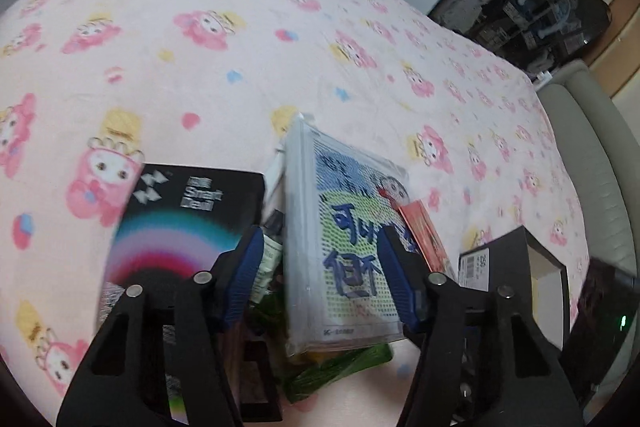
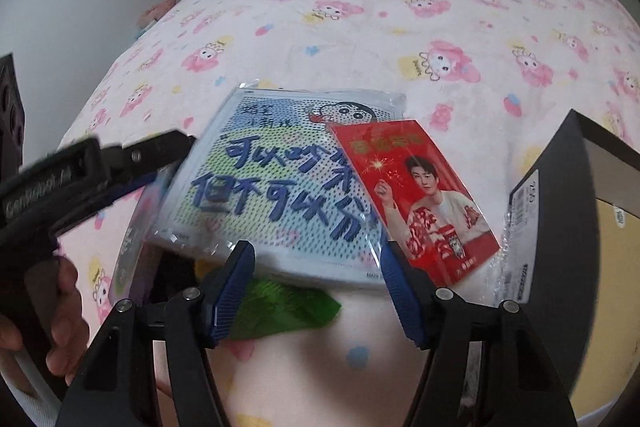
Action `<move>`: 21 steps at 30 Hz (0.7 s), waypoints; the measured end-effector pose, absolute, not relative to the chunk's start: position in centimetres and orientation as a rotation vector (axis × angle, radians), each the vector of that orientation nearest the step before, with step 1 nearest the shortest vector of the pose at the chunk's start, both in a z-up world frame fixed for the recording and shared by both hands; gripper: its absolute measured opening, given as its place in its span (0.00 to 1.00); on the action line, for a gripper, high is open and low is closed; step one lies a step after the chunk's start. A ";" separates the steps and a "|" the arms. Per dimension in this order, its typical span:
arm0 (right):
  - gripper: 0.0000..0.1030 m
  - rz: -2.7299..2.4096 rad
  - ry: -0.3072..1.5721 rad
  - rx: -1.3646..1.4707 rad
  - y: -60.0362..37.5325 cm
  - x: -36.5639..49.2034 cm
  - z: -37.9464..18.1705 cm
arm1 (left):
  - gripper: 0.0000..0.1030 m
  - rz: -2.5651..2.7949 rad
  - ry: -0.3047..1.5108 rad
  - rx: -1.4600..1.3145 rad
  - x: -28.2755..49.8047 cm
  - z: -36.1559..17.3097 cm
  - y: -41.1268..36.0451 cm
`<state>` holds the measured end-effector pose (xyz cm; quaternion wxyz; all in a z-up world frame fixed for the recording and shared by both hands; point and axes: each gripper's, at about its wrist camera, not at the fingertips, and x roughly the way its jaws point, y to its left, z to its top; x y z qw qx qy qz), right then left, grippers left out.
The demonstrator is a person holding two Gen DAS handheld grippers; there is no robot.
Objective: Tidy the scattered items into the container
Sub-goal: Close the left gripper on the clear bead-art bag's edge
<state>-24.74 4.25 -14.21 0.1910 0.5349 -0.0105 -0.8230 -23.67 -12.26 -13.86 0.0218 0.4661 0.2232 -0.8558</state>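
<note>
Presently: pouch [image 2: 280, 187] and red card [image 2: 424, 203] piled on bed beside box [image 2: 560, 211]; your left gripper [image 1: 320, 267] and right gripper [image 2: 318, 279], both agape, empty; card may slide off when pouch lifts

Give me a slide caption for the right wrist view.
Open right gripper nears a dotted pouch and red card on a pink bedsheet, beside a black box.
</note>
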 end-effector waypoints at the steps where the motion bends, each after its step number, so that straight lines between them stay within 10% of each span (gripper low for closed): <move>1: 0.61 -2.315 -0.029 1.516 4.2 -25.1 -14.5 | 0.51 -2.653 0.683 1.460 -23.9 -14.2 -12.0; 6: 0.61 -2.329 -0.080 1.558 4.7 -26.4 -15.4 | 0.37 -2.626 0.628 1.521 -24.7 -15.4 -11.4; 21: 0.61 -2.203 -0.361 1.651 6.9 -24.4 -15.6 | 0.37 -2.602 0.711 1.546 -24.1 -15.5 -11.9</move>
